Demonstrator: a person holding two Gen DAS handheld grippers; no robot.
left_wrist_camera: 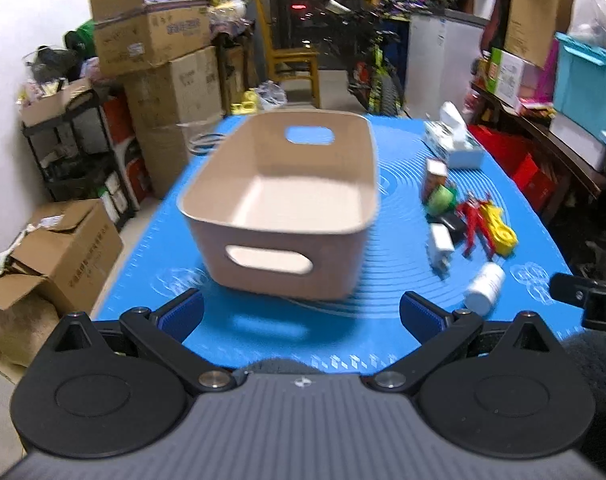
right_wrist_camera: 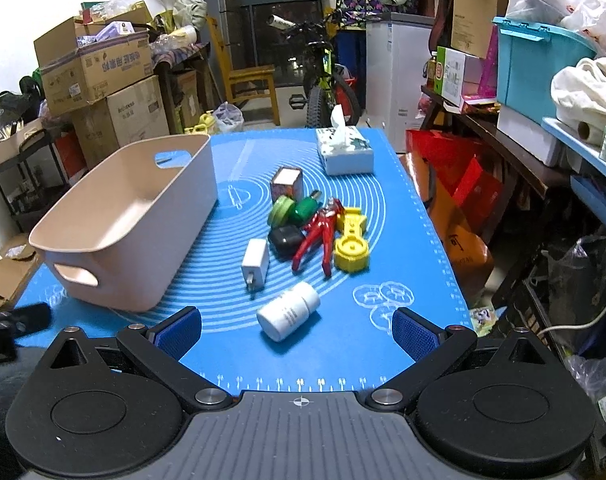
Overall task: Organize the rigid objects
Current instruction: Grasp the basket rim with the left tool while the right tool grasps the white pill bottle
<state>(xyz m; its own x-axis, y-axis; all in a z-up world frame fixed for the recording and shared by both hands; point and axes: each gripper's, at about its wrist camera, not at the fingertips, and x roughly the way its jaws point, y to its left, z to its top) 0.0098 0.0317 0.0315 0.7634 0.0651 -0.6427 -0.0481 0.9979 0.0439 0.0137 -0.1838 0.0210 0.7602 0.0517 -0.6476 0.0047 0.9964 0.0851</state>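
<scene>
Your left gripper (left_wrist_camera: 301, 314) is spread wide with nothing between its blue pads (left_wrist_camera: 181, 316), and it hangs low over the near edge of the blue mat (left_wrist_camera: 391, 216). Straight ahead of it, just beyond the fingertips, stands the beige bin (left_wrist_camera: 279, 208), empty and upright, with a handle slot in its near wall; that whole view is smeared by motion blur, so the bin's edges and the small things to the right of your fingers are hard to make out there. Your right gripper (right_wrist_camera: 297, 332) is likewise wide open and empty. Just ahead of it, between the two fingers and slightly left of centre, a white bottle (right_wrist_camera: 289, 312) lies on its side. Beyond the bottle lies a white charger (right_wrist_camera: 255, 263), then a tight cluster: a black case (right_wrist_camera: 285, 240), red pliers (right_wrist_camera: 317, 236), a yellow toy (right_wrist_camera: 351, 244), a green lid (right_wrist_camera: 281, 210) and a green bottle (right_wrist_camera: 305, 210), all touching or nearly so, with parts of each hidden by its neighbours. Farther ahead stands a small printed box (right_wrist_camera: 287, 186), and past it a tissue box (right_wrist_camera: 345, 150). In this view the bin (right_wrist_camera: 131, 220) sits ahead and to the left of your fingers. At the far left edge a dark part of the other tool (right_wrist_camera: 19, 320) is cut off.
</scene>
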